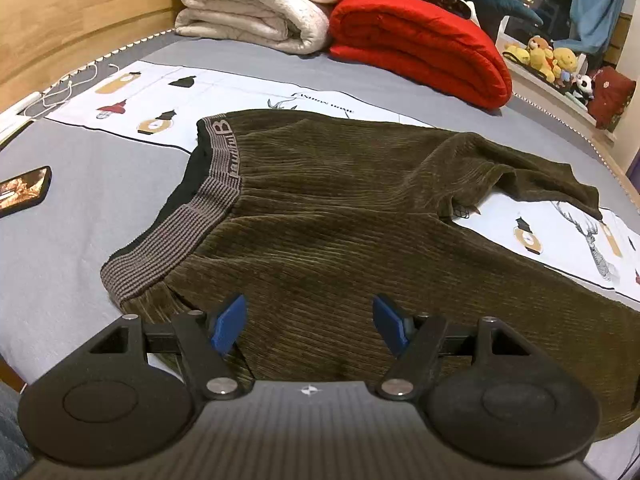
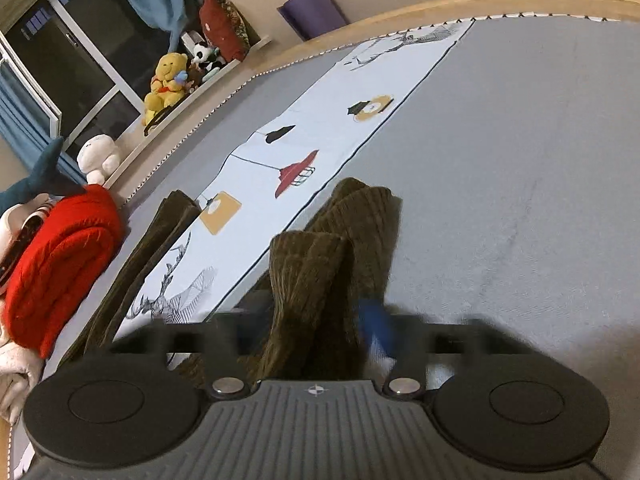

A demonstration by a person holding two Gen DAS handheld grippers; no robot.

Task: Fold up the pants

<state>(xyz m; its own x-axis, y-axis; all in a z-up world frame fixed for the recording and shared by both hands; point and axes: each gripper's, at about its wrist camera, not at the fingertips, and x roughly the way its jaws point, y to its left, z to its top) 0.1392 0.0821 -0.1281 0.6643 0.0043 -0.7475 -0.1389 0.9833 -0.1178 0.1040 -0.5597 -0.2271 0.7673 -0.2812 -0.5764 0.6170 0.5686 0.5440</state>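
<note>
Olive-brown corduroy pants (image 1: 320,220) lie spread on the bed, their grey ribbed waistband (image 1: 208,208) toward the left in the left wrist view. My left gripper (image 1: 310,324) hovers over the near hip area just right of the waistband, open, with nothing between its blue pads (image 1: 228,324). In the right wrist view a lifted pant leg end (image 2: 308,272) bunches up between the fingers of my right gripper (image 2: 320,328), which is shut on it; only the right blue pad (image 2: 376,328) shows, blurred. The other leg (image 2: 160,232) lies flat to the left.
A phone (image 1: 24,190) lies on the grey sheet (image 1: 80,200) at the left. Folded white quilts (image 1: 256,4) and a red quilt (image 1: 416,44) are stacked at the far end. Plush toys (image 1: 548,56) line the window ledge. A wooden bed frame (image 1: 60,12) borders the mattress.
</note>
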